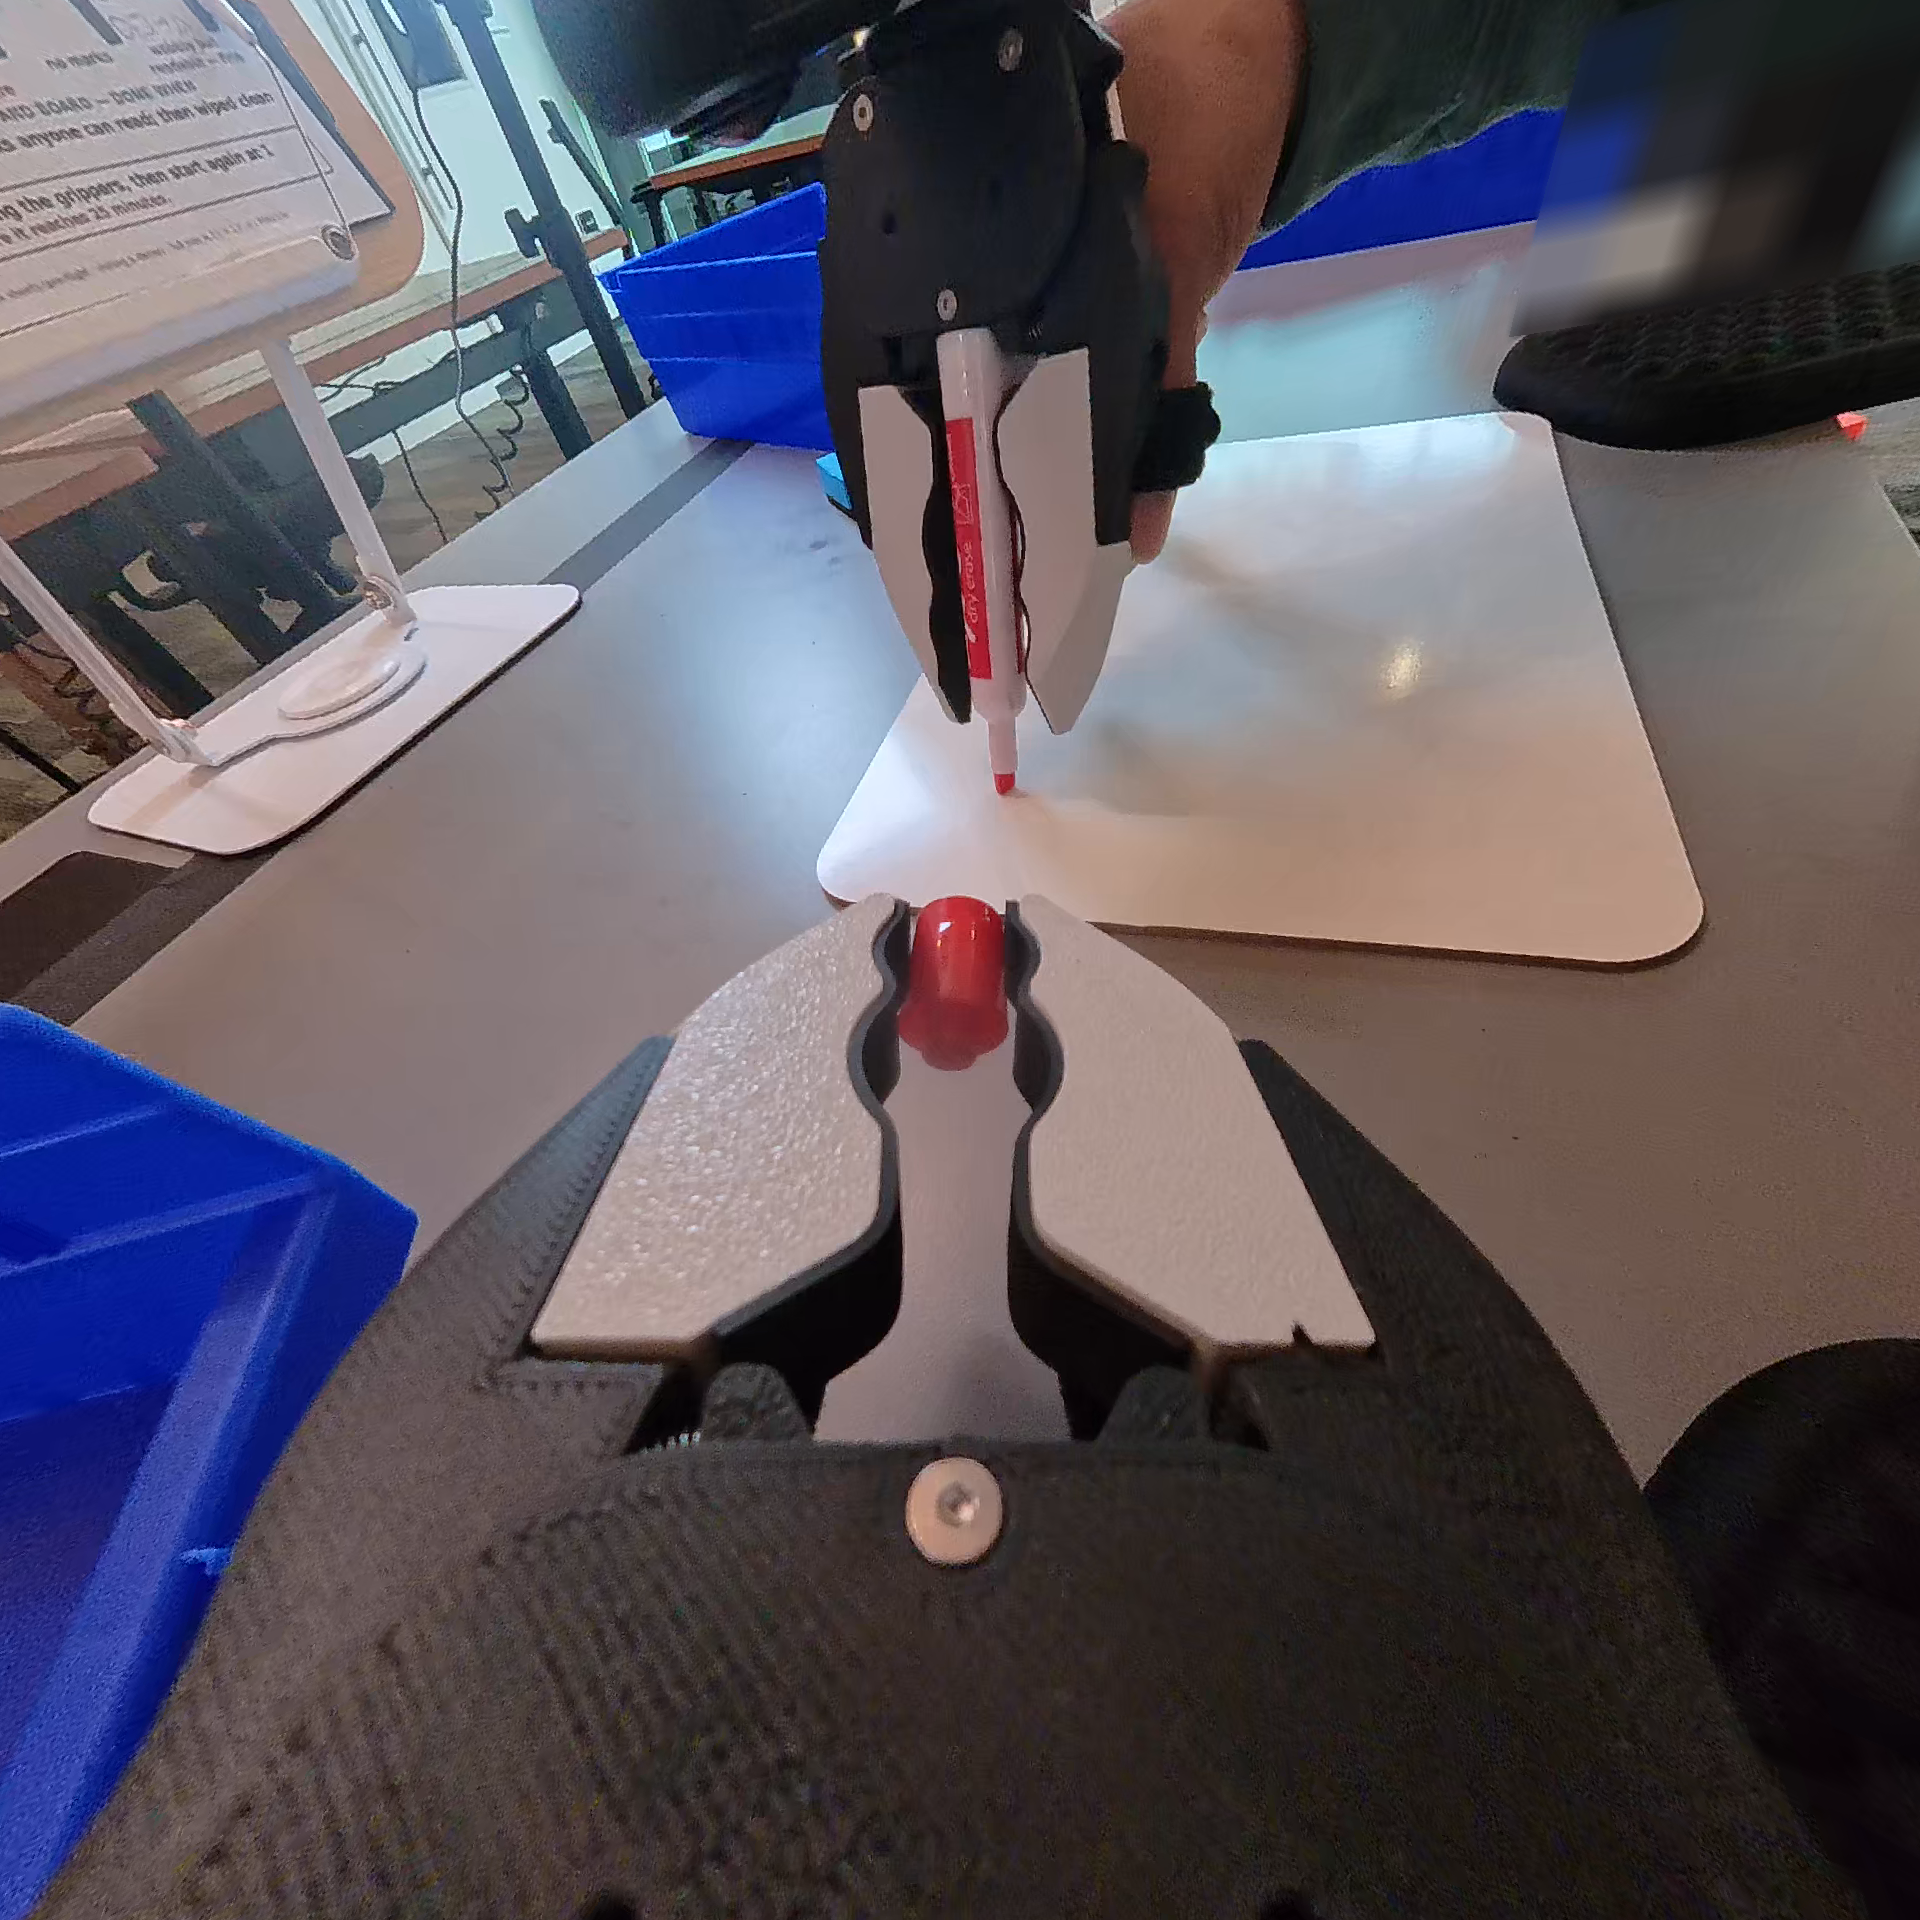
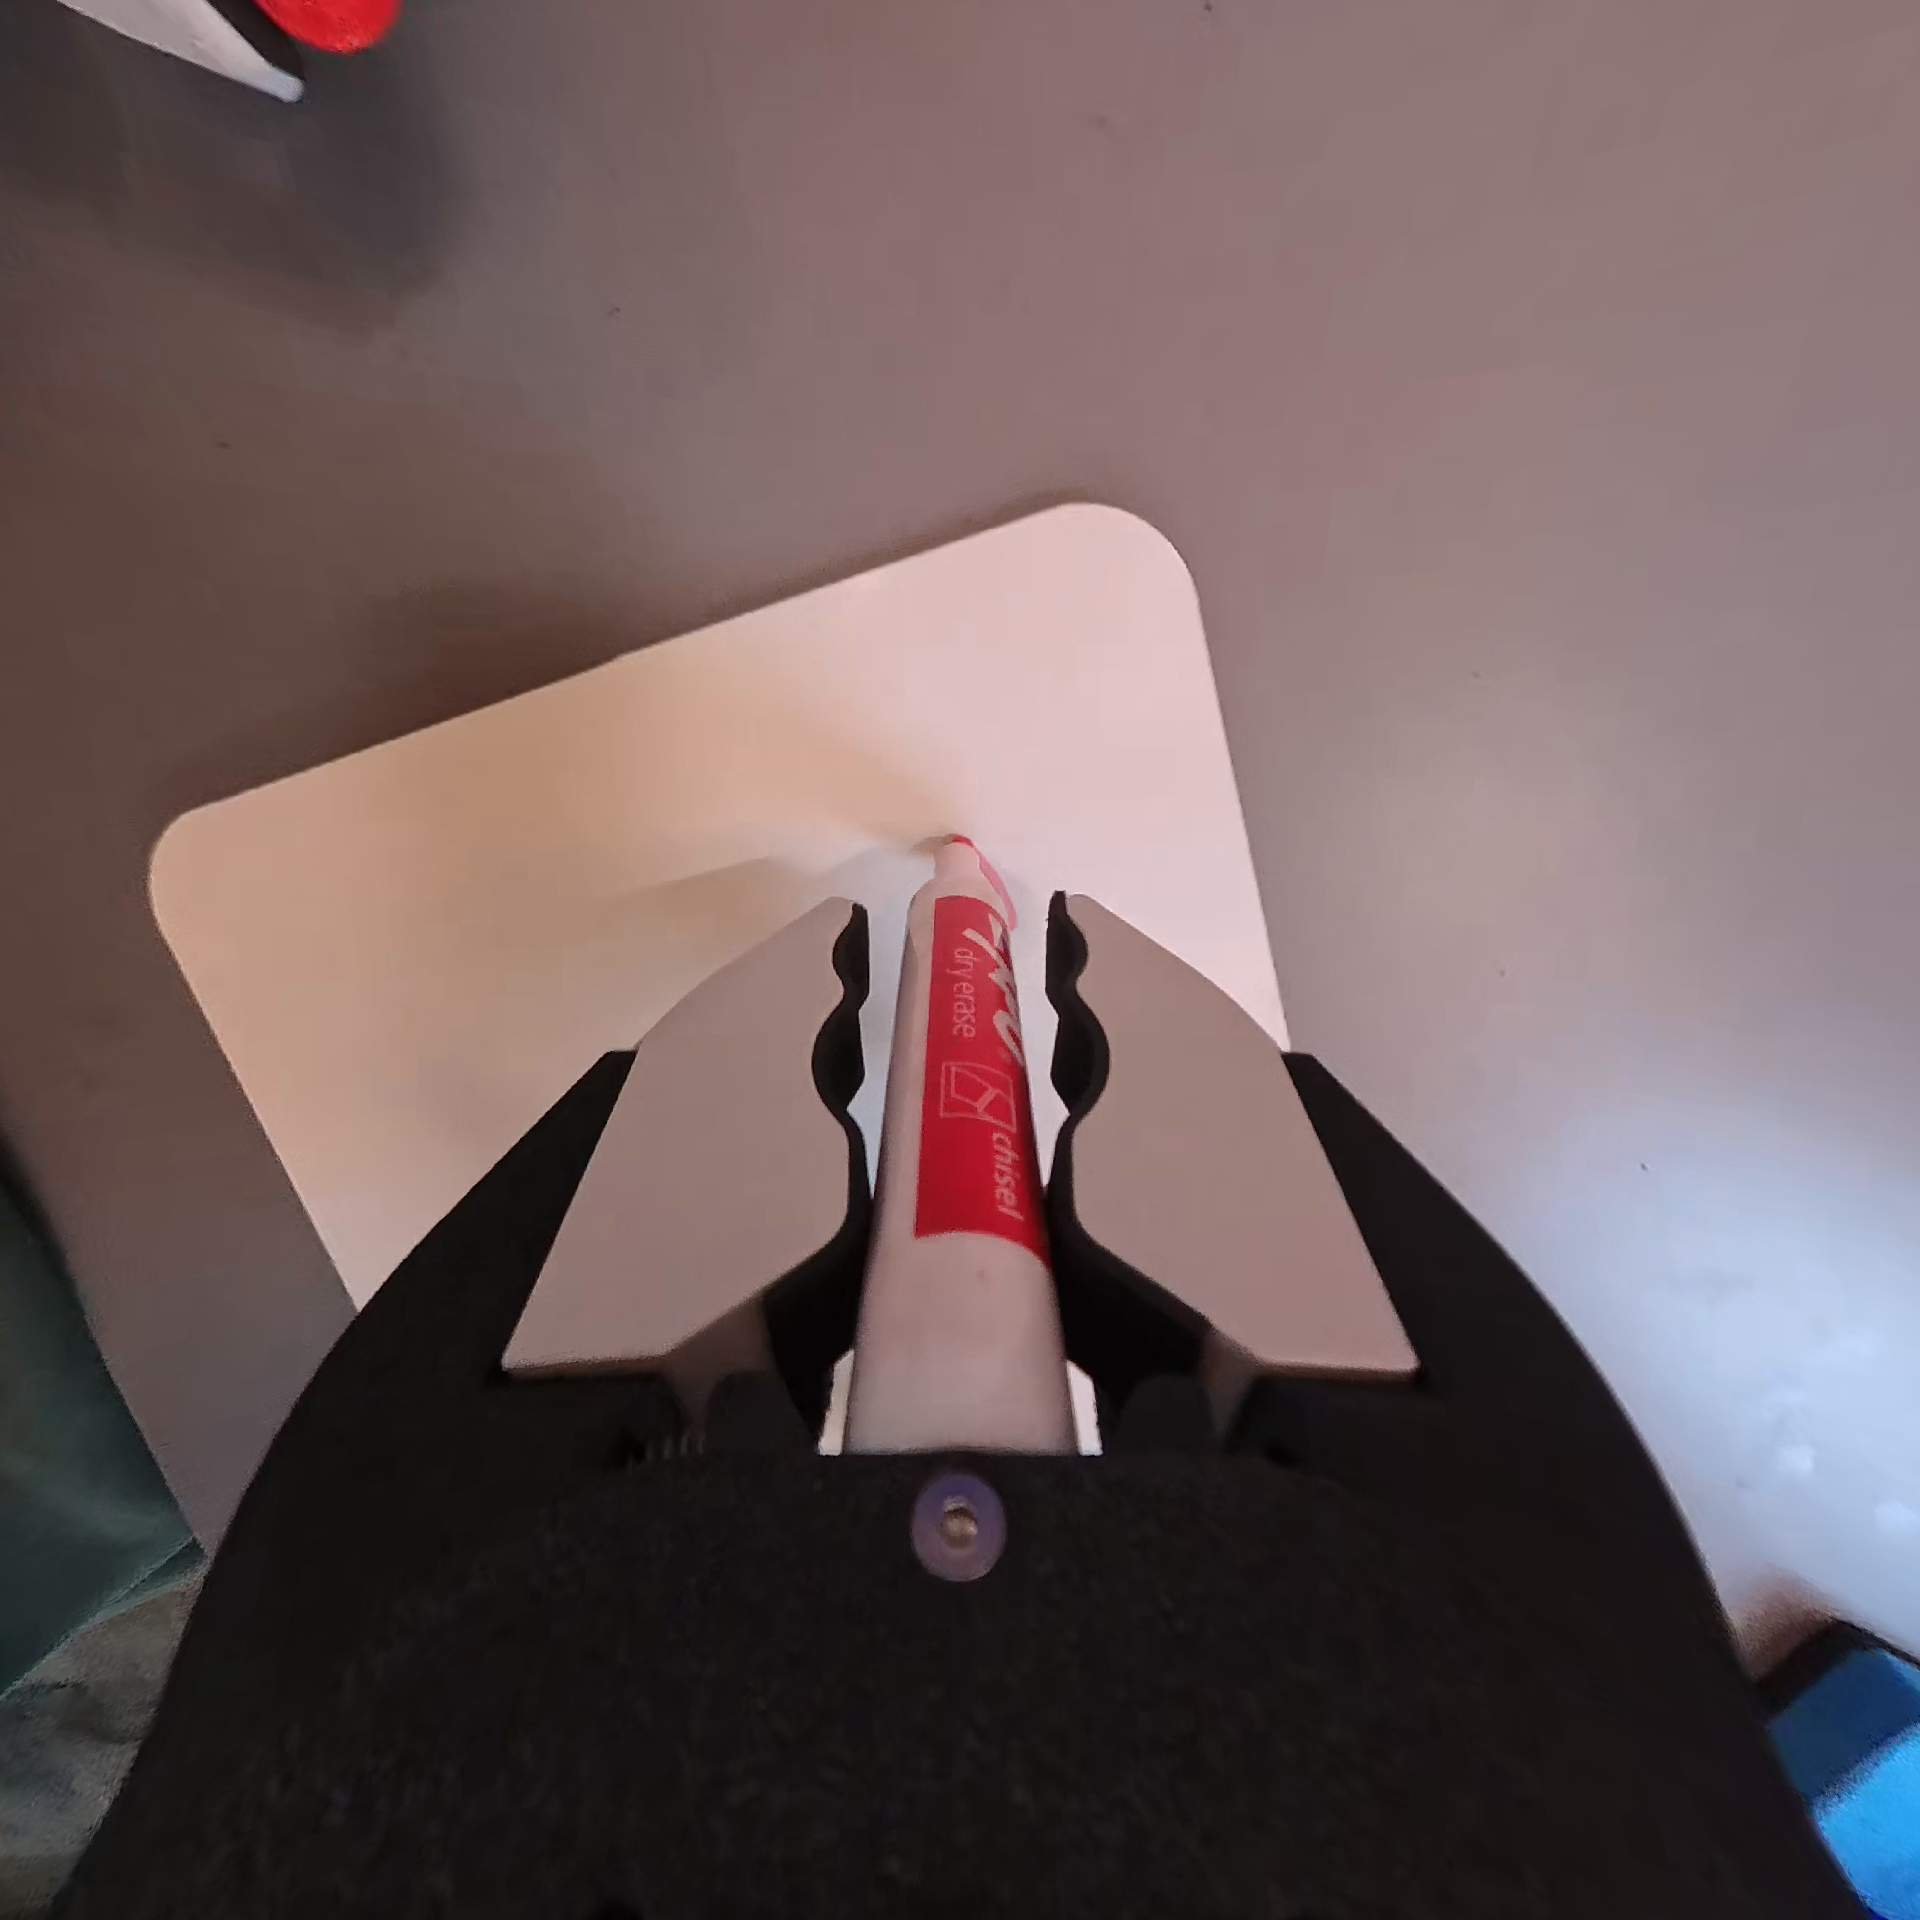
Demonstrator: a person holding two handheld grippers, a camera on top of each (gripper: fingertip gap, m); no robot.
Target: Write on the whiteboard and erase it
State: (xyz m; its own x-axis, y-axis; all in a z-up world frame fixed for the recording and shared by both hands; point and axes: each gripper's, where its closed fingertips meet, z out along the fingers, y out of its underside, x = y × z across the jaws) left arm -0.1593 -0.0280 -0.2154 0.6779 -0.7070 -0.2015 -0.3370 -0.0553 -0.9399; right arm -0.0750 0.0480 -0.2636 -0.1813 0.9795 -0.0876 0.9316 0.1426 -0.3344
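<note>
The right gripper (image 1: 1003,717) clamps a red-labelled marker (image 1: 982,540) and stands its tip on the near corner of the whiteboard (image 1: 1351,727), which lies flat on the grey table (image 1: 623,727). The left gripper (image 1: 956,914) waits just off the board's edge, its fingers pinching the red cap (image 1: 954,977). A blue bin (image 1: 156,1299) sits at the left, another blue bin (image 1: 727,312) behind, and a white sign stand (image 1: 312,707) is well apart to the left.
</note>
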